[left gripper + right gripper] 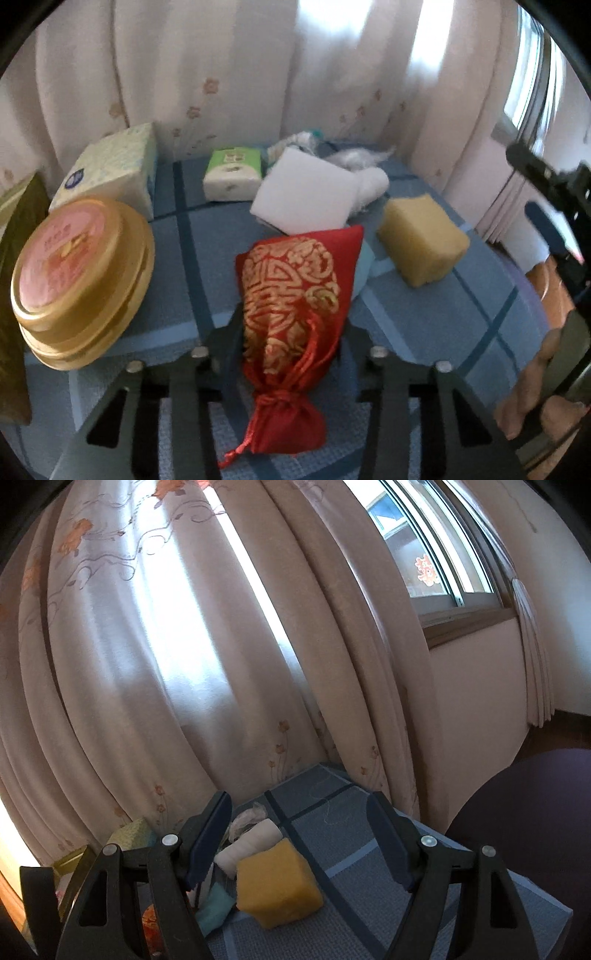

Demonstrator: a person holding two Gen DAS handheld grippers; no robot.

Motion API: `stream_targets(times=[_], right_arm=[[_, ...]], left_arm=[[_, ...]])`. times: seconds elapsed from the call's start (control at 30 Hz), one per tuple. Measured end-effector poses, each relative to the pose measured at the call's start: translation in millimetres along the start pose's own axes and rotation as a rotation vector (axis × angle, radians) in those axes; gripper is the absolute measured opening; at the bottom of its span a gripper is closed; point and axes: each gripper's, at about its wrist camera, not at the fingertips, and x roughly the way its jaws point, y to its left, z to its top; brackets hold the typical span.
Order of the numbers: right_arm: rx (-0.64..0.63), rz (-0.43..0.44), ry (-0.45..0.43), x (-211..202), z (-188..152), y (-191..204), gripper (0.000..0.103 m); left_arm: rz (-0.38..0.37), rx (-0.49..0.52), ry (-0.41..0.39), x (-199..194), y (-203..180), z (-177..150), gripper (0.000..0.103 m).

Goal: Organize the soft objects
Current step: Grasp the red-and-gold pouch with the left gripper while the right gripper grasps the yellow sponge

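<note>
My left gripper (290, 332) is shut on a red and gold drawstring pouch (291, 314), held above the blue checked tabletop (199, 266). Beyond it lie a white foam block (306, 192), a yellow sponge (423, 240), a white rolled cloth (373, 184) and a green tissue pack (232, 173). My right gripper (299, 838) is open and empty, raised over the table's far right part. The yellow sponge (277, 882) sits just below and left of its middle, with the white roll (247, 845) and a teal soft piece (214, 908) beside the left finger.
A gold round tin (81, 280) with a pink lid stands at the left, with a large tissue box (110, 170) behind it. Curtains (184, 646) hang close behind the table. The table's right edge (517, 878) drops to dark floor. The right gripper's frame (546, 177) shows at the right.
</note>
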Motion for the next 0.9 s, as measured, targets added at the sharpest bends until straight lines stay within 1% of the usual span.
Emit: stream_targets(times=[0.1, 0.17, 0.23, 0.37, 0.47, 0.5, 0.57, 0.63, 0.73, 0.8, 0.9], right_arm=[[0.018, 0.003, 0.002, 0.2, 0.1, -3.3, 0.077], [0.030, 0.001, 0.004, 0.7, 0.2, -5.2, 0.077], [0.041, 0.001, 0.013, 2.7, 0.2, -7.4, 0.077], [0.055, -0.003, 0.035, 6.6, 0.3, -10.3, 0.077], [0.071, 0.009, 0.064, 12.1, 0.3, -13.3, 0.077], [0.072, 0.018, 0.085, 15.7, 0.0, -13.9, 0.077], [0.041, 0.039, 0.194, 31.3, -3.0, -9.2, 0.077], [0.002, 0.067, 0.243, 38.2, -5.7, -1.6, 0.077], [-0.074, 0.086, 0.289, 44.4, -10.7, 12.3, 0.077], [-0.126, 0.085, 0.348, 53.0, -16.4, 21.4, 0.077], [-0.184, 0.058, 0.451, 70.6, -26.4, 30.7, 0.077]], left_arm=[[-0.010, -0.041, -0.027, -7.2, 7.4, -3.8, 0.033], [-0.025, -0.070, -0.058, -15.3, 12.2, -8.2, 0.032], [-0.049, -0.094, -0.110, -25.5, 17.4, -11.7, 0.032], [-0.021, -0.122, -0.197, -42.3, 21.4, -16.9, 0.032], [-0.001, -0.136, -0.260, -56.4, 24.3, -19.9, 0.032], [0.009, -0.142, -0.282, -60.4, 24.6, -21.3, 0.030], [0.020, -0.147, -0.314, -67.2, 25.0, -23.3, 0.029], [0.035, -0.147, -0.334, -69.9, 25.4, -23.4, 0.029], [0.047, -0.137, -0.340, -68.6, 22.7, -22.4, 0.029], [0.057, -0.131, -0.342, -67.8, 20.5, -22.3, 0.029], [0.067, -0.121, -0.343, -68.3, 17.4, -23.5, 0.029]])
